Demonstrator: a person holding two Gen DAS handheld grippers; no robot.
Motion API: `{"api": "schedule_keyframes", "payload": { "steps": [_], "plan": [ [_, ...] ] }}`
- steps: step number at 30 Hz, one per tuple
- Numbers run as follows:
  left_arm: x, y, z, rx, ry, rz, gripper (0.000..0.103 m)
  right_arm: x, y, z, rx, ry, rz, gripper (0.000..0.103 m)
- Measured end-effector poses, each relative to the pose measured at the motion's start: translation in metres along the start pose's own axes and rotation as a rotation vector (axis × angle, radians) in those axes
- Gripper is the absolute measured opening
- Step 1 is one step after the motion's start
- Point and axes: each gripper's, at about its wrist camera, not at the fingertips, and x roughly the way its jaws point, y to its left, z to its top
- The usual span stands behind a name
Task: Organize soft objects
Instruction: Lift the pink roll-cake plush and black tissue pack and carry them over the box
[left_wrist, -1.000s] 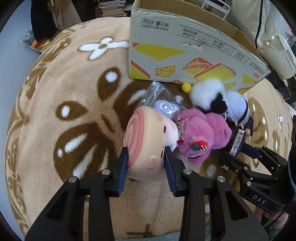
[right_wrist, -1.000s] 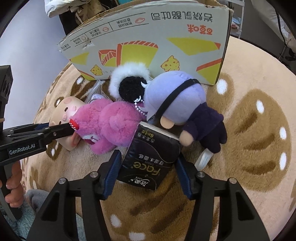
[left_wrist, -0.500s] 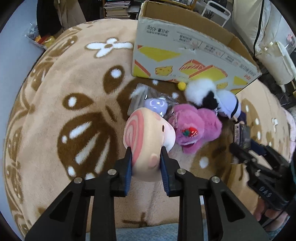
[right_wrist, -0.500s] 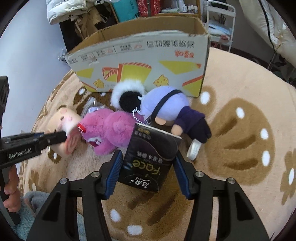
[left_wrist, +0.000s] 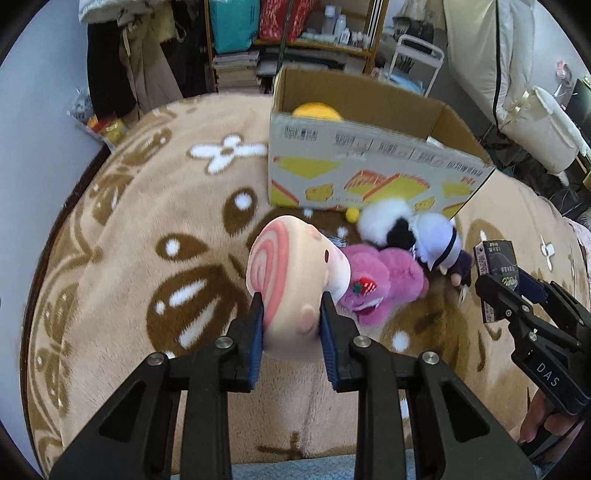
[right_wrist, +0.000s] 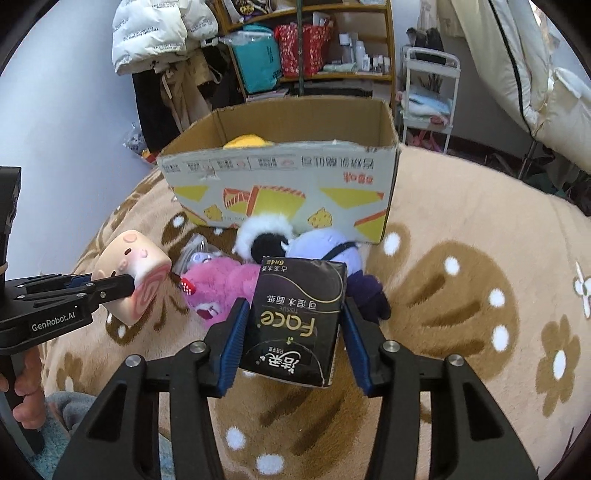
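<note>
From the left wrist view, the left gripper (left_wrist: 291, 314) has its blue-padded fingers (left_wrist: 255, 332) pressed into both sides of a peach plush roll (left_wrist: 295, 273), squashing it slightly; the roll is lifted above the tan blanket (left_wrist: 122, 258), shows a pink spiral on one end and a small face with a dot eye and pink cheek on its side; beyond it lie a pink plush (left_wrist: 384, 284) with a strawberry tag and a white-and-purple doll (left_wrist: 417, 236), both just in front of the open cardboard box (left_wrist: 369, 166), where something yellow (left_wrist: 316, 110) peeks over the rim; at far right the right gripper (left_wrist: 506, 284) carries a black tissue pack (left_wrist: 496, 258).

From the right wrist view, the right gripper (right_wrist: 291, 332) holds the black tissue pack (right_wrist: 295, 321) between its fingers (right_wrist: 232, 339), gold lettering upside down, raised over the blanket (right_wrist: 461, 229); the pink plush (right_wrist: 225, 288) and doll (right_wrist: 325, 247) lie behind it, touching each other; the box (right_wrist: 280, 184) stands beyond; at left the left gripper (right_wrist: 127, 282) grips the plush roll (right_wrist: 133, 273), clear of the blanket.
</note>
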Motion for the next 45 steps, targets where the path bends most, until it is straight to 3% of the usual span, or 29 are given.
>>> {"api": "schedule_keyframes", "payload": {
  "steps": [4,11,16,24,29,35,45],
  "plan": [
    [-0.018,-0.003,0.004,0.003,-0.080,-0.029,0.027,-0.019,0.001,0.004,-0.015,-0.094,-0.017,0.053],
    [-0.048,-0.016,0.017,0.053,-0.241,0.008,0.027,-0.042,0.005,0.017,-0.062,-0.233,-0.061,0.053],
    [-0.054,-0.020,0.042,0.025,-0.275,-0.048,0.027,-0.045,0.004,0.038,-0.078,-0.280,-0.082,0.053],
    [-0.064,-0.030,0.087,0.057,-0.358,-0.042,0.027,-0.041,0.000,0.075,-0.083,-0.333,-0.085,0.053],
    [-0.055,-0.036,0.116,0.088,-0.379,-0.036,0.027,-0.034,-0.011,0.102,-0.065,-0.355,-0.052,0.053],
    [-0.032,-0.028,0.138,0.036,-0.376,-0.046,0.027,-0.028,-0.030,0.120,0.032,-0.428,0.016,0.053],
    [0.012,-0.029,0.145,0.060,-0.327,-0.064,0.028,0.017,-0.034,0.132,0.031,-0.325,0.064,0.053]
  ]
}}
